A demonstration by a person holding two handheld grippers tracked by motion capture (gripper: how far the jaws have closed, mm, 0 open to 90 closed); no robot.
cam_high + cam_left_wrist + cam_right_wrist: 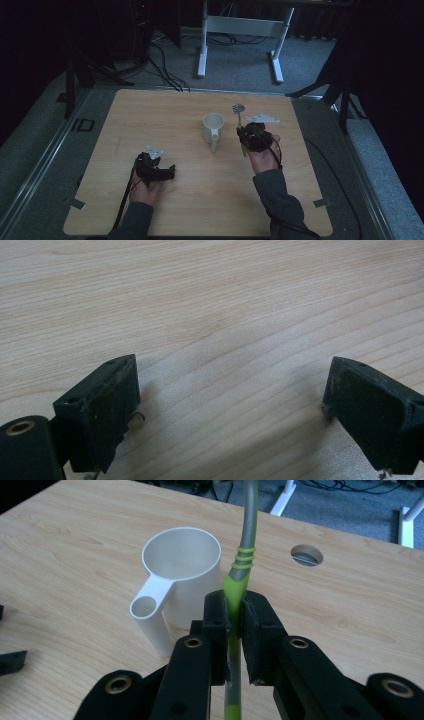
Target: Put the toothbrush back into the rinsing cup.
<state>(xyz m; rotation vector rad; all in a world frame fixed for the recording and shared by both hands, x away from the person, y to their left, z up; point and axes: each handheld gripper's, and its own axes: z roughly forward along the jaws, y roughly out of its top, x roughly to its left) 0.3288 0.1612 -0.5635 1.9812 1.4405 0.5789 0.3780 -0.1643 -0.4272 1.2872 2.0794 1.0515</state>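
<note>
A white mug point(213, 126) stands near the table's middle, its handle point(150, 607) turned toward the person. My right gripper point(246, 132) is just right of it. In the right gripper view that gripper point(235, 611) is shut on the green handle of a utensil point(240, 572), whose grey shaft rises past the mug's rim. From above, the shaft ends in what looks like a small round grey head point(238, 108). My left gripper point(169, 172) rests low at the front left, away from the mug. Its jaws point(230, 385) stand wide open over bare wood with nothing between them.
The light wooden table point(165, 115) has a round cable hole point(306, 555) beyond the right gripper. A white desk frame point(240, 30) and cables lie on the grey floor past the far edge. Dark stands flank the table on both sides.
</note>
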